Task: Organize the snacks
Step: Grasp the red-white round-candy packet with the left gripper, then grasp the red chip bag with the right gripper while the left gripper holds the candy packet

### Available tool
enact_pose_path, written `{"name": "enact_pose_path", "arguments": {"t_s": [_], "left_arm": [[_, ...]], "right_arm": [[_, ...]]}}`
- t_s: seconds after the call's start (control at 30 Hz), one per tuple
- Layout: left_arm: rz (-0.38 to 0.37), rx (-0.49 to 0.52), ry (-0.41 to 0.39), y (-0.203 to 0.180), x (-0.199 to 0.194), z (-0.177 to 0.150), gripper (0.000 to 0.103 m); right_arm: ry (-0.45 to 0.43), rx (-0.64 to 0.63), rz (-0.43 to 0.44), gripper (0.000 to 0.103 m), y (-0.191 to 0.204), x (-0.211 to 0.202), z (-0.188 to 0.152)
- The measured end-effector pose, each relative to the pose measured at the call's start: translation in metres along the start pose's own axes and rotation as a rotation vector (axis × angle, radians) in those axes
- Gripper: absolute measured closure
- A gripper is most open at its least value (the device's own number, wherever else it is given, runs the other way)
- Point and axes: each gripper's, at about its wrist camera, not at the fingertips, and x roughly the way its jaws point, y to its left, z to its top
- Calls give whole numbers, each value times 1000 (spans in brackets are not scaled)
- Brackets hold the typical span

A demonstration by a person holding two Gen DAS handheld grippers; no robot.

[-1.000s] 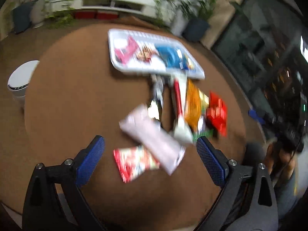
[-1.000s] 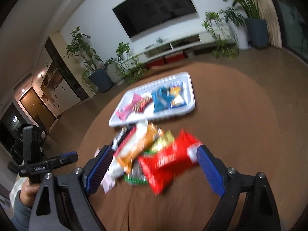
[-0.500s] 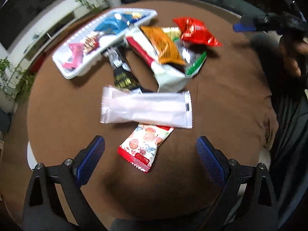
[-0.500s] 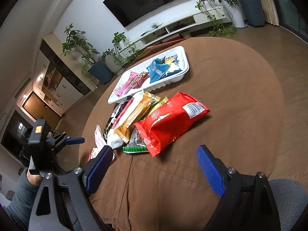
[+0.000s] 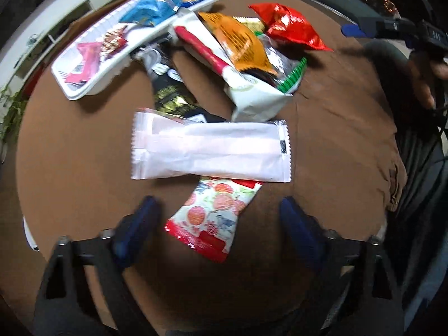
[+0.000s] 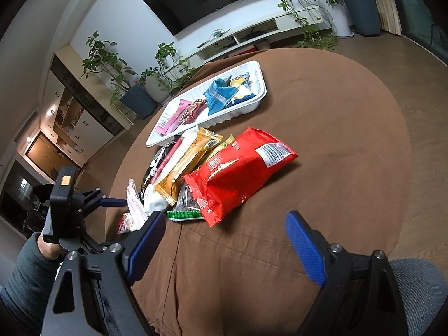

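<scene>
A pile of snack packs lies on the round brown table (image 5: 70,154). My left gripper (image 5: 218,224) is open, just above a red-and-white fruit-print pack (image 5: 215,215), which sits between its fingers. A long pale pink pack (image 5: 210,148) lies across it just beyond. Further off are a white-and-red pack (image 5: 218,56), an orange pack (image 5: 240,42) and a red bag (image 5: 291,25). A white tray (image 5: 84,84) at the back holds several snacks. My right gripper (image 6: 224,238) is open and empty, just short of the red bag (image 6: 238,176), near the table's front edge.
The white tray (image 6: 252,106) holds pink, blue and yellow packs. A black pack (image 5: 170,95) and a green-edged pack (image 5: 291,81) lie in the pile. The other hand's gripper shows in each view (image 6: 72,204). Plants, a TV and a low shelf stand beyond the table.
My left gripper has come down closer to the fruit-print pack. My right gripper has drawn nearer the red bag. Both stay open.
</scene>
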Motion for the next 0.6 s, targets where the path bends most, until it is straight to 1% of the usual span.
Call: {"name": "enact_pose_path", "arguments": {"t_s": [0.07,0.1,0.23,0.27,0.33,0.4,0.43,0.5,0.6], "left_arm": [[-22,-8,-2,3,0,2,34],[-22,-12,-3,4,0,3,36],[-24,-19,5,5,-1,7,39],[-24,-25,10,4,-1,7,41],[-16,-43,22,5,-2,8,48],[-12,-58,34,5,-3,8,57],[-10,-64,39,4,-4,7,59],[-10,-80,46,1,-6,5,66],[11,-90,53,-6,-7,5,70]], "right_arm": [[-1,-5,-4,13,0,0,0],[-1,-6,-7,13,0,0,0],[4,-1,-9,13,-1,0,0],[4,-1,-10,13,-1,0,-1],[5,-3,-7,13,-1,0,-1],[12,-9,-2,13,0,1,0],[20,-14,2,13,1,1,0],[33,-24,8,13,2,3,1],[44,-61,4,14,9,4,1]]}}
